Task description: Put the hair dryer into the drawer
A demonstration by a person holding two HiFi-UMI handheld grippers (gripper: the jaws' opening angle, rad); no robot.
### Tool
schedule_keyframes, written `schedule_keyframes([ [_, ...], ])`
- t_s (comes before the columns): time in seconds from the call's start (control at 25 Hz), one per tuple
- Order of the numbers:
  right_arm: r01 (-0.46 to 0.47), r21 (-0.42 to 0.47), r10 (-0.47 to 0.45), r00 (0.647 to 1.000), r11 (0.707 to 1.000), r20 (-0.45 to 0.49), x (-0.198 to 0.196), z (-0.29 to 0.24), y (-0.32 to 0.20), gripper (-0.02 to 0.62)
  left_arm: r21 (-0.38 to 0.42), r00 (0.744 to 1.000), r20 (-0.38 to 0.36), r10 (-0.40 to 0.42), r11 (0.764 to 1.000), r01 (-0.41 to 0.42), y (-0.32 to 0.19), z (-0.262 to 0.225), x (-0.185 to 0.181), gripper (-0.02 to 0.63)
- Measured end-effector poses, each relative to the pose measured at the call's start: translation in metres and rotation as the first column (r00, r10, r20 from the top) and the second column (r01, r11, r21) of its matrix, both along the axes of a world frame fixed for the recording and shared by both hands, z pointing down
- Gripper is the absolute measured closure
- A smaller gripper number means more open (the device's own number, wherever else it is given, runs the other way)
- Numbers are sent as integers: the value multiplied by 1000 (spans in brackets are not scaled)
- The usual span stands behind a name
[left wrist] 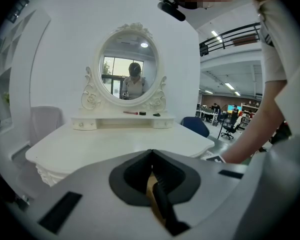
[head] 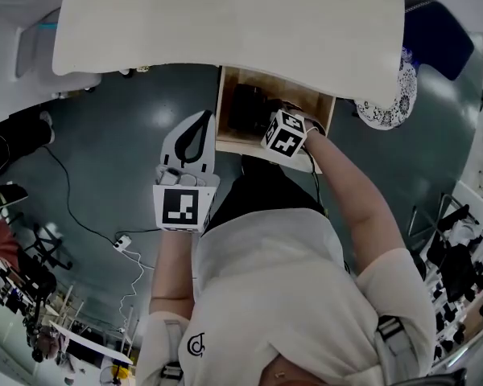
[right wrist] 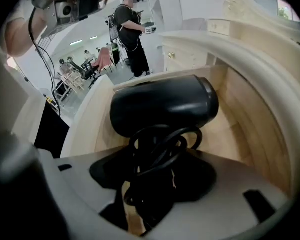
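- Head view: a person in a white shirt stands before a white dressing table (head: 225,22), with one gripper in each hand.
- Below the tabletop a wooden drawer (head: 224,103) stands pulled out over the dark floor (head: 113,135).
- The right gripper (head: 267,124) reaches into the drawer, and its marker cube (head: 286,133) sits just above the front edge.
- The hair dryer (head: 245,107), black, lies within the drawer at the tip of this gripper.
- Right gripper view: the right gripper (right wrist: 152,184) is clamped on the hair dryer's handle, around which the black cord (right wrist: 162,146) is coiled.
- The barrel of the hair dryer (right wrist: 162,104) lies crosswise ahead of the jaws, between the light wooden walls of the drawer (right wrist: 242,119).
- Whether the barrel rests on the drawer bottom cannot be told.
- The left gripper (head: 200,123) is held outside the drawer, just to its left, and points toward the table.
- Left gripper view: the left gripper (left wrist: 151,156) has its jaws pressed together with nothing between them.
- Ahead of it are the dressing table (left wrist: 115,144) and, at its back, an oval mirror (left wrist: 129,69) in an ornate white frame.
- A white power strip (head: 122,242) with its cable lies on the floor, well apart from the drawer.
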State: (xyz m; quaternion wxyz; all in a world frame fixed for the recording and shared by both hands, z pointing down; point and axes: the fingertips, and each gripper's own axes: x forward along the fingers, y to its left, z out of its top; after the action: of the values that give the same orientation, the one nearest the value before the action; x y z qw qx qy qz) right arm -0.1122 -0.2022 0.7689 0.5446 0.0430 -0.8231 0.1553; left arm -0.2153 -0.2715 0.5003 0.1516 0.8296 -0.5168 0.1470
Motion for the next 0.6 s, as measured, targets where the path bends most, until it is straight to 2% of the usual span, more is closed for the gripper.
schedule_keyframes([
  [0.16, 51, -61, -53, 998, 997, -16, -4, 14, 8, 336, -21, 1000, 12, 18, 1000, -17, 0, 7, -4, 592],
  [0.32, 85, -61, -86, 996, 994, -16, -4, 15, 5, 334, -44, 998, 27, 54, 998, -52, -1, 16, 0, 592],
  [0.6, -28, -69, 27, 999, 997, -19, -6, 9, 1, 274, -32, 995, 7, 97, 995, -96, 2, 15, 14, 592],
])
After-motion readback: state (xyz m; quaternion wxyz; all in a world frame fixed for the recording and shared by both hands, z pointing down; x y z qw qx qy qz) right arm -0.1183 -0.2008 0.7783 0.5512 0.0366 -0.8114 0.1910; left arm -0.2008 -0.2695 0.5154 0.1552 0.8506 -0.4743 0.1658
